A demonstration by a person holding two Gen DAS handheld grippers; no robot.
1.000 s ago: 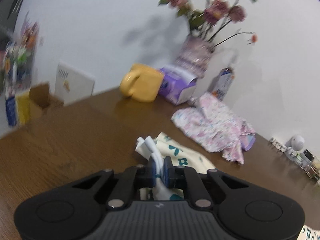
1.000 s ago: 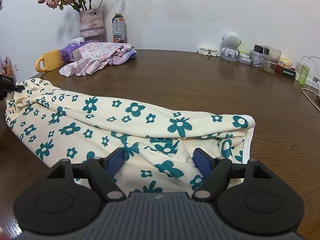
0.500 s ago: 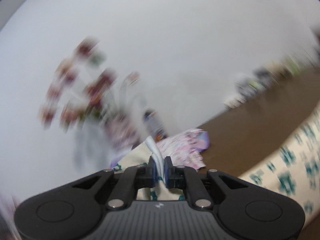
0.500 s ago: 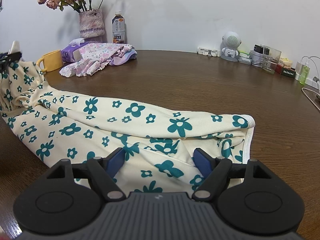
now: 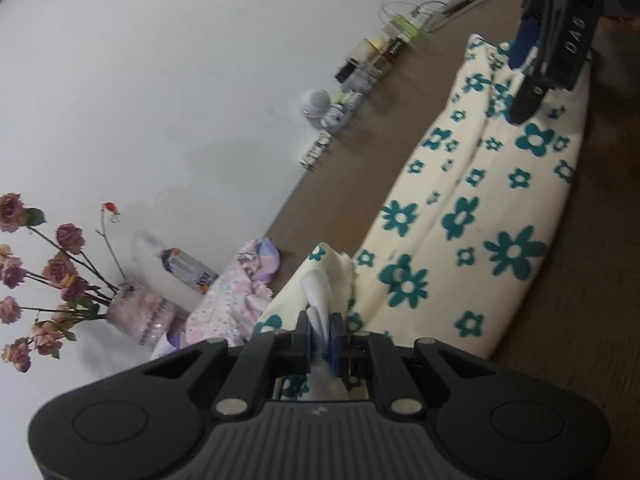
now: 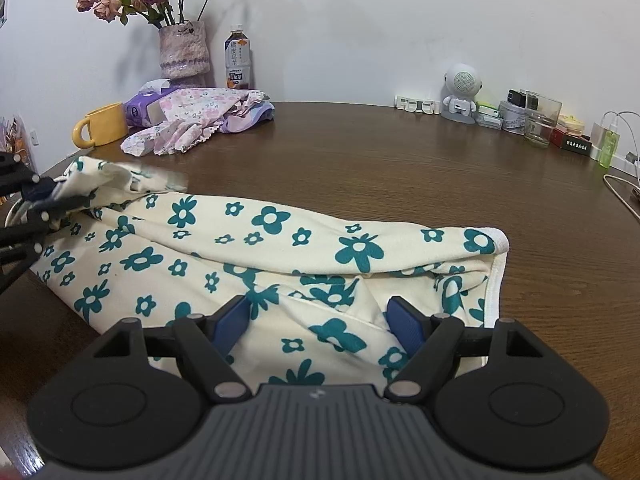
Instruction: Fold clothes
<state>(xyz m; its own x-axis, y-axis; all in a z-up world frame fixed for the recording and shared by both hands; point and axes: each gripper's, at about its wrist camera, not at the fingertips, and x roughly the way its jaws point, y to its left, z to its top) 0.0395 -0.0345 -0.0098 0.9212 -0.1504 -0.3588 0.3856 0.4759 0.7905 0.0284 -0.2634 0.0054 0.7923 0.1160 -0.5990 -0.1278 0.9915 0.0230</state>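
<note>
The left gripper (image 5: 320, 338) has its fingers pressed together on a white edge of the flowered garment (image 6: 280, 248), and this end is lifted off the tabletop (image 6: 400, 160) and turned toward the other end. The right gripper (image 6: 318, 322) holds its fingers wide apart, low over the opposite end of the cloth, with nothing between them. I judge that the step in hand is a fold along the length: the held end is being carried over the part that lies flat in front of the right fingers. The next move calls for laying this end down with its edges lined up, while the far end does not slide. The garment is cream with teal flowers, soft and a little wrinkled, stretched in a long band across the tabletop. A pink floral garment (image 6: 192, 124) lies bunched well beyond the fingers, near the wall.
</note>
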